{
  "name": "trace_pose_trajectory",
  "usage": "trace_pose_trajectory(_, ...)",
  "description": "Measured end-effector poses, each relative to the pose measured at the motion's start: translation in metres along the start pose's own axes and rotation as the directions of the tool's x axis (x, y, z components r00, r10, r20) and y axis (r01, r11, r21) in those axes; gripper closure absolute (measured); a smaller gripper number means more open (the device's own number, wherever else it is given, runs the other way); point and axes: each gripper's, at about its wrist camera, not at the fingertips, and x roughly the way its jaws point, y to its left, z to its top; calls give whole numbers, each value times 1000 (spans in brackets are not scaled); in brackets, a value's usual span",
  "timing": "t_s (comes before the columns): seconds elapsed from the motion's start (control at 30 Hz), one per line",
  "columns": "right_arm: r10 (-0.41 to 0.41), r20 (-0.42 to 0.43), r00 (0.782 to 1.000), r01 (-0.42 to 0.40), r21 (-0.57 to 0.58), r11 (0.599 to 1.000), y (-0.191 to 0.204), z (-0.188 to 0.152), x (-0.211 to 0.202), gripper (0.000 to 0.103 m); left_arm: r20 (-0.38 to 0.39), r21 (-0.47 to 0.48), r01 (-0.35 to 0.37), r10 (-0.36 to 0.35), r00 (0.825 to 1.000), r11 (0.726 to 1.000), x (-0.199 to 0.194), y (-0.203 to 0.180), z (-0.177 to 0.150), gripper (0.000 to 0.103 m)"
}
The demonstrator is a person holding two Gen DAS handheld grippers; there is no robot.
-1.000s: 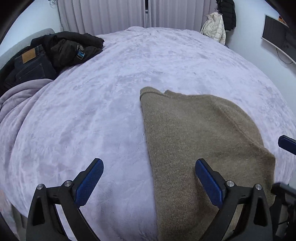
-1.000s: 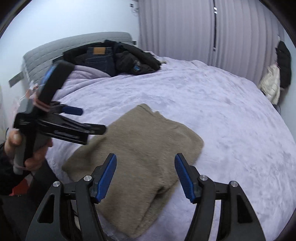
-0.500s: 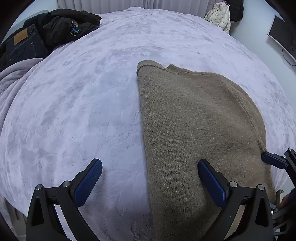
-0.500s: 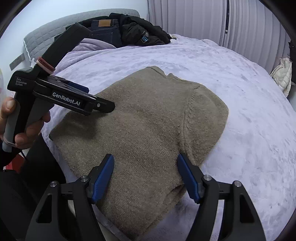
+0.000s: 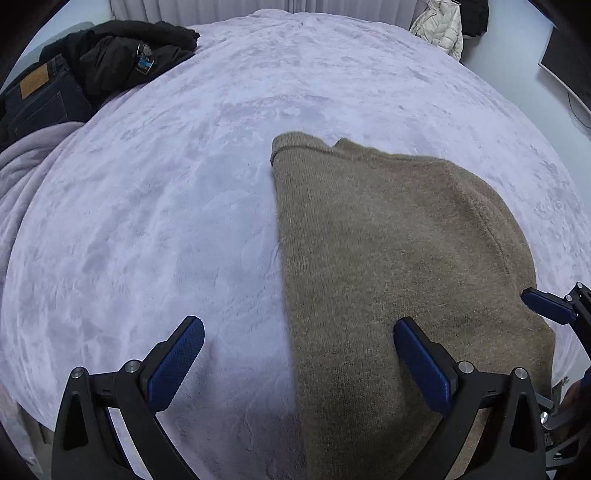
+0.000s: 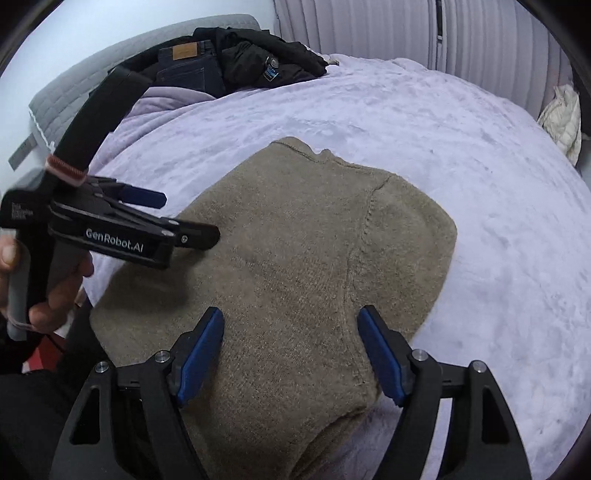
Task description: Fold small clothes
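A folded olive-brown knit sweater [image 5: 388,258] lies flat on the lilac bed cover, near the front edge; it also shows in the right wrist view [image 6: 306,266]. My left gripper [image 5: 299,354] is open and empty, low over the sweater's left edge, one finger over the bed cover and one over the knit. My right gripper [image 6: 291,350] is open and empty, just above the sweater's near right part. The left gripper [image 6: 173,218] shows in the right wrist view, held by a hand over the sweater's left side.
A pile of dark clothes with jeans [image 5: 92,74] lies at the far left of the bed by the grey headboard [image 6: 55,99]. A pale blanket [image 5: 26,162] is bunched at the left. A cream jacket [image 5: 439,29] hangs by the far wall. Curtains are behind.
Both grippers have moved forward and down toward the sweater, which looks larger and nearer now. The sweater has not moved. Both stay open.
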Motion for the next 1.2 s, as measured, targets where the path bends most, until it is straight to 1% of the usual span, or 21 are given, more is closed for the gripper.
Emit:
trace_pose_trajectory(0.07, 11, 19, 1000, -11, -16, 1000, 1, 9, -10, 25, 23, 31, -46, 45, 999, 998, -5, -4, 13, 0)
trace_pose_trajectory(0.13, 19, 52, 998, -17, -48, 999, 1, 22, -17, 25, 6, 56, -82, 82, 997, 995, 4, -8, 28, 0)
trace_pose_trajectory(0.17, 14, 52, 999, -10, -71, 997, 1, 29, -16, 25, 7, 65, -91, 91, 996, 994, 10, -10, 35, 0)
trace_pose_trajectory(0.23, 17, 24, 1000, -14, -113, 993, 1, 41, -1, 25, -10, 66, -117, 118, 993, 991, 24, -13, 45, 0)
trace_pose_trajectory(0.33, -8, -47, 999, 2, -119, 993, -10, 48, 31, 25, -22, 65, -125, 127, 992, 990, 36, -18, 48, 0)
trace_pose_trajectory(0.4, -3, -54, 999, -2, -104, 995, -19, 48, 44, 24, -19, 79, -137, 139, 990, 987, 41, -22, 49, 0)
trace_pose_trajectory(0.5, 21, -54, 998, -24, -57, 998, -31, 53, 51, 24, -21, 82, -137, 140, 990, 987, 48, -24, 55, 0)
trace_pose_trajectory(0.57, 22, -59, 998, -25, -51, 998, -34, 56, 56, 24, -33, 79, -130, 133, 991, 988, 54, -22, 61, 0)
trace_pose_trajectory(0.7, 8, -81, 997, -11, -46, 999, -37, 62, 64, 23, -60, 56, -116, 119, 991, 992, 61, -18, 69, 0)
trace_pose_trajectory(0.8, -15, -112, 994, 12, -28, 1000, -35, 66, 57, 23, -46, 50, -136, 139, 989, 989, 53, -19, 73, 0)
trace_pose_trajectory(0.83, -15, -116, 993, 12, -22, 1000, -33, 68, 53, 23, -33, 50, -142, 144, 989, 989, 49, -20, 74, 0)
trace_pose_trajectory(0.93, 17, -83, 996, -21, -49, 999, -24, 72, 36, 23, -14, 36, -149, 149, 989, 988, 42, -18, 77, 0)
trace_pose_trajectory(1.0, 1, -72, 997, -5, -62, 998, -21, 75, 36, 23, -36, 19, -150, 151, 988, 988, 45, -15, 74, 0)
trace_pose_trajectory(1.07, 4, -108, 994, -8, -39, 999, -22, 71, 45, 23, -52, 14, -152, 153, 987, 988, 47, -14, 67, 0)
trace_pose_trajectory(1.1, -4, -133, 991, 0, -30, 1000, -23, 68, 51, 23, -52, 13, -149, 149, 987, 989, 45, -14, 62, 0)
trace_pose_trajectory(1.13, -25, -138, 990, 20, -35, 999, -22, 63, 52, 23, -51, 13, -144, 145, 988, 989, 43, -14, 58, 0)
trace_pose_trajectory(1.2, -48, -110, 993, 43, -50, 998, -18, 51, 43, 23, -41, 20, -142, 142, 989, 990, 34, -16, 47, 0)
